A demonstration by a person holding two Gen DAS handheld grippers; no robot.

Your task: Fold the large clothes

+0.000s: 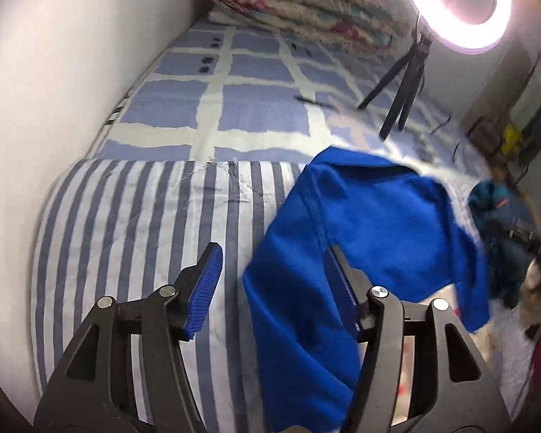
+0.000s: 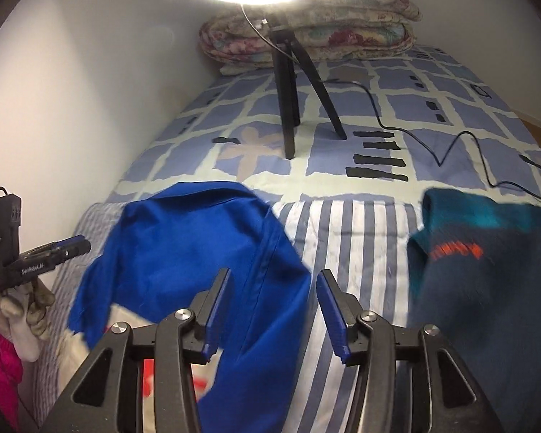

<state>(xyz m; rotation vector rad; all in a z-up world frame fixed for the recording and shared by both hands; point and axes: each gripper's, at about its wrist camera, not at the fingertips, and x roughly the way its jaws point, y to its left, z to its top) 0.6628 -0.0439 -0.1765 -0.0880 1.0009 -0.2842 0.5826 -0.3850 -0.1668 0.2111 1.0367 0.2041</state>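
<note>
A bright blue garment [image 1: 378, 216] lies crumpled on the striped blanket [image 1: 126, 234] of the bed. My left gripper [image 1: 274, 252] is open above it. A fold of the blue cloth runs up against its right pad, and the left pad is bare over the stripes. In the right wrist view the blue garment [image 2: 184, 249] runs down between the jaws of my right gripper [image 2: 274, 275], which is open. The cloth rests by the left pad, clear of the right one. The left gripper [image 2: 47, 256] appears at the far left, held by a gloved hand [image 2: 29, 303].
A dark teal sweater [image 2: 479, 263] with orange lettering lies to the right. A ring light tripod [image 2: 288, 108] stands mid-bed and its cable [image 2: 432, 144] trails right. A folded floral quilt [image 2: 306, 36] sits at the head. The white wall [image 1: 54, 72] bounds the left side.
</note>
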